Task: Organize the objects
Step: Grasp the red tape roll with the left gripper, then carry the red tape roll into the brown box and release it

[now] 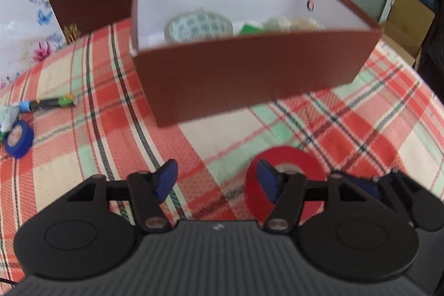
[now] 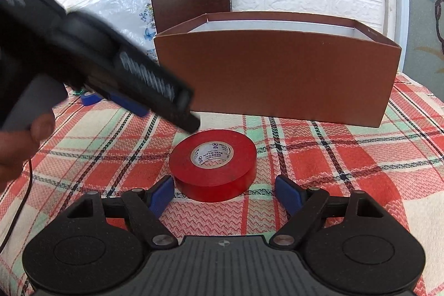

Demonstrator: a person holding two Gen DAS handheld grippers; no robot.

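You held your right gripper low over the plaid cloth, jaws spread wide and gripping nothing, with the red tape roll lying flat just beyond the blue pads and roughly centred between them. Your left gripper also had its jaws wide and empty; from its camera the red roll sat behind the right-hand pad, partly hidden. In the right wrist view that left gripper reached in from the left, its tip just above the roll's near-left rim. Farther left on the cloth lay a blue tape roll and a marker-like pen. Beyond stood the open brown box, with a patterned roll inside. A dark chair back rose behind it.
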